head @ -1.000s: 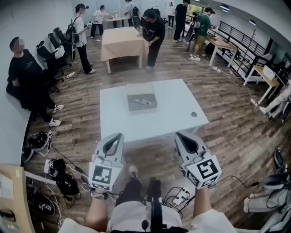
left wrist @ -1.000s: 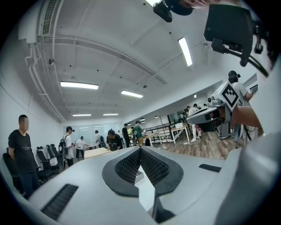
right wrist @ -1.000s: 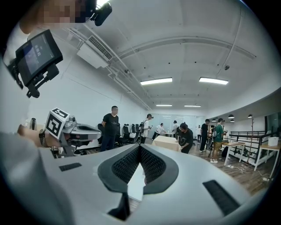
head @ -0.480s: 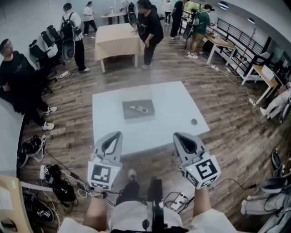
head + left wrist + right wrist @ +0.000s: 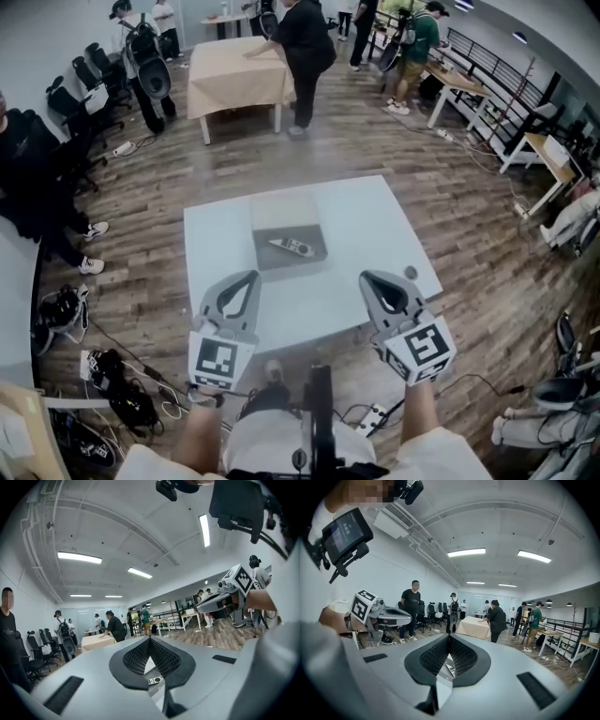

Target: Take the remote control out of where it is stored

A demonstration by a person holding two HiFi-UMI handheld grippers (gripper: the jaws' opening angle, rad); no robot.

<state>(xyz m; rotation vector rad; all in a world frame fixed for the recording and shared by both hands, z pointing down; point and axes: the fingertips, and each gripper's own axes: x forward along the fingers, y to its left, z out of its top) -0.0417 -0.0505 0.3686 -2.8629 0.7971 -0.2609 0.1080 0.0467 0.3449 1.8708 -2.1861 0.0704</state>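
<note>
A slim silver remote control lies in a flat grey open box on the white table. It shows small past the jaws in the left gripper view and the right gripper view. My left gripper is held at the table's near edge, short of the box, its jaws shut with nothing in them. My right gripper hangs level with it on the right, also shut and holding nothing. Both point toward the table and neither touches the box.
A small dark round object sits near the table's right edge. Cables and bags lie on the wooden floor at left. Behind the table stand a beige-covered table, several people and office chairs; desks line the right wall.
The white table and the grey box have come nearer and lower in the head view. Both grippers stay shut, side by side, now reaching the table's near edge.
</note>
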